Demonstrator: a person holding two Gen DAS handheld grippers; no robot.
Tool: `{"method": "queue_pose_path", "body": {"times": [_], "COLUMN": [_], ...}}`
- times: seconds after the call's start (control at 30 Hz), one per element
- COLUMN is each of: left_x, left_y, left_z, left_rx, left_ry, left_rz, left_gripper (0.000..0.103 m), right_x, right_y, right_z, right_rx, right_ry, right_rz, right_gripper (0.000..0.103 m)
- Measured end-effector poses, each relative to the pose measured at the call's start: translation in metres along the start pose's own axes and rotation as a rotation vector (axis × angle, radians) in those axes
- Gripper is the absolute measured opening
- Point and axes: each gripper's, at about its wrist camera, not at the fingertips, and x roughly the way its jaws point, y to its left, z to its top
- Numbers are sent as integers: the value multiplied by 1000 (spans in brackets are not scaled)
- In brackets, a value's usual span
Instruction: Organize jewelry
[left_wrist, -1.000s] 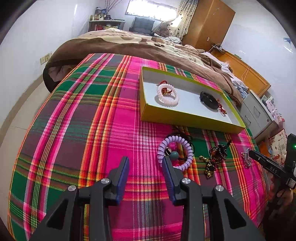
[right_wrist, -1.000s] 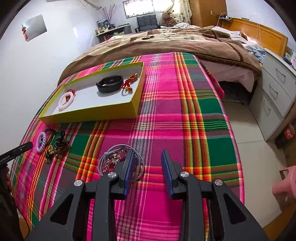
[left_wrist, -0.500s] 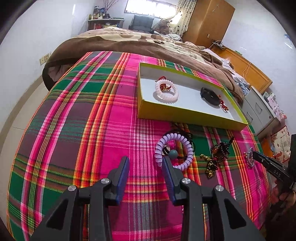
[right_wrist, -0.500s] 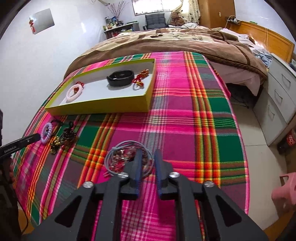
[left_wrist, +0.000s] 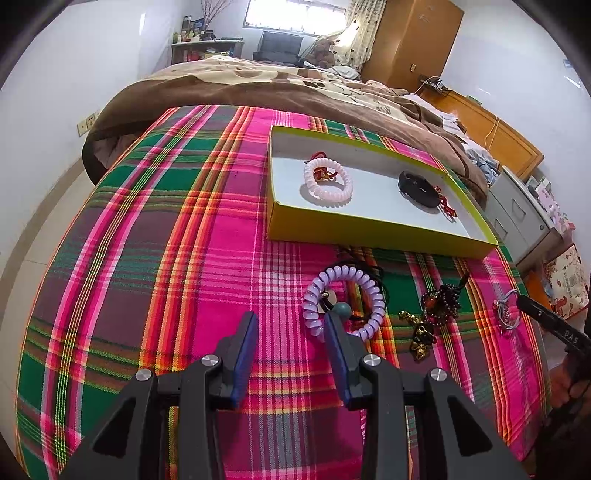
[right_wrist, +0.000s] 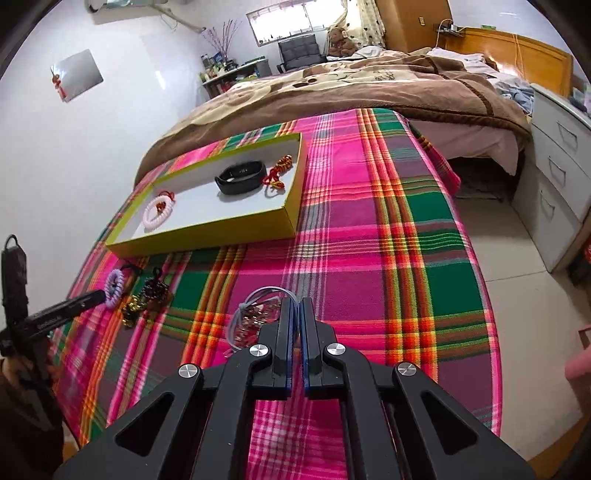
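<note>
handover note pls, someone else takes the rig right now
Right tool: shut on the grey cord necklace, still on the plaid cloth.
Left tool: open, empty, right finger at the lilac coil bracelet.
Done: pink coil bracelet, black band, red charm in the yellow-green tray.
Left: necklace, lilac bracelet, dark bead-and-gold piece into tray.

Looks like someone's bedroom: a bed (right_wrist: 369, 88) wearing a brown blanket, wardrobe (left_wrist: 413, 40) standing behind, teddy bear (right_wrist: 340, 38) sitting by the window.
</note>
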Motion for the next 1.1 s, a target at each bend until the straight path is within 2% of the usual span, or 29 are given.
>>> {"method": "queue_pose_path", "body": {"times": [0.07,0.23,0.43,0.53,0.6,0.7,0.9,1.0,1.1], "left_x": [0,2,2,3,3,-1,-10,-7,-4], "left_y": [-2,-5,-19,-23,-21,-20,-17,-15,-13], "left_z": [0,1,2,2,1,1,1,1,0], "left_rx": [10,25,77,94,79,81,84,70,55], "left_ry": [-2,-1,0,-1,2,-6,-27,0,2], "left_rz": [5,8,-1,9,-21,-22,-29,-71,-80], "left_gripper": [36,35,12,11,7,0,0,0,3], "right_x": [-1,-3,-5,-6,-5,-5,-10,-10,-11], "right_y": [1,13,24,26,27,27,27,28,29], "right_z": [-1,-1,1,2,2,3,3,3,2], "right_rx": [23,9,12,11,11,19,22,18,16], "right_ry": [-2,-10,-24,-27,-28,-33,-47,-48,-47], "right_rz": [38,67,94,98,97,100,98,92,95], "right_gripper": [3,3,3,3,3,3,3,3,3]}}
